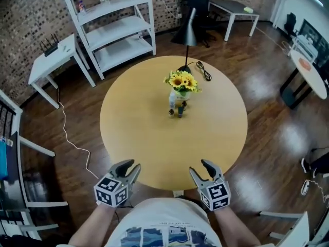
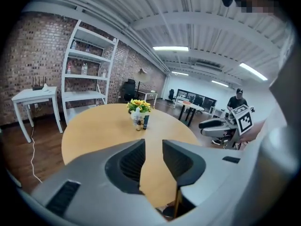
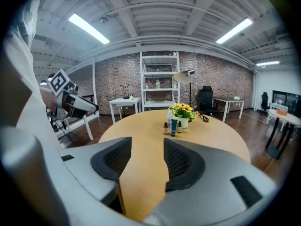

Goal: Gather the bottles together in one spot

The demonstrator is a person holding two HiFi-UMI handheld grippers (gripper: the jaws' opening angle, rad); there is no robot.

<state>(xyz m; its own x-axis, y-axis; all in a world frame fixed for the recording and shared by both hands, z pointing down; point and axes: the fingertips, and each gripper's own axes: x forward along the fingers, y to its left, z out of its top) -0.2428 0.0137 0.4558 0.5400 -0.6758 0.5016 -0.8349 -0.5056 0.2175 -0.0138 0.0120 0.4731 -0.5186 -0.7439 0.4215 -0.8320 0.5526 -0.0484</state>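
Several small bottles stand in a tight cluster beside a vase of sunflowers [image 1: 181, 83] at the middle of the round wooden table [image 1: 133, 133]: a white bottle [image 1: 172, 101], a dark tube [image 1: 180, 110] and small brown bottles [image 1: 171, 113]. The same white bottle [image 3: 170, 117] and dark tube [image 3: 174, 126] show far ahead in the right gripper view, and the cluster [image 2: 140, 120] in the left gripper view. My left gripper [image 1: 132, 168] and right gripper [image 1: 201, 169] hover at the table's near edge, far from the bottles. Both stand open with nothing between their jaws.
A black desk lamp [image 1: 186, 29] and its cable [image 1: 203, 71] sit behind the vase. Beyond the table stand a white shelf unit [image 1: 113, 30], a white side table [image 1: 51, 55] and another round table [image 1: 309, 71] at the right. A person [image 2: 236, 100] stands far off.
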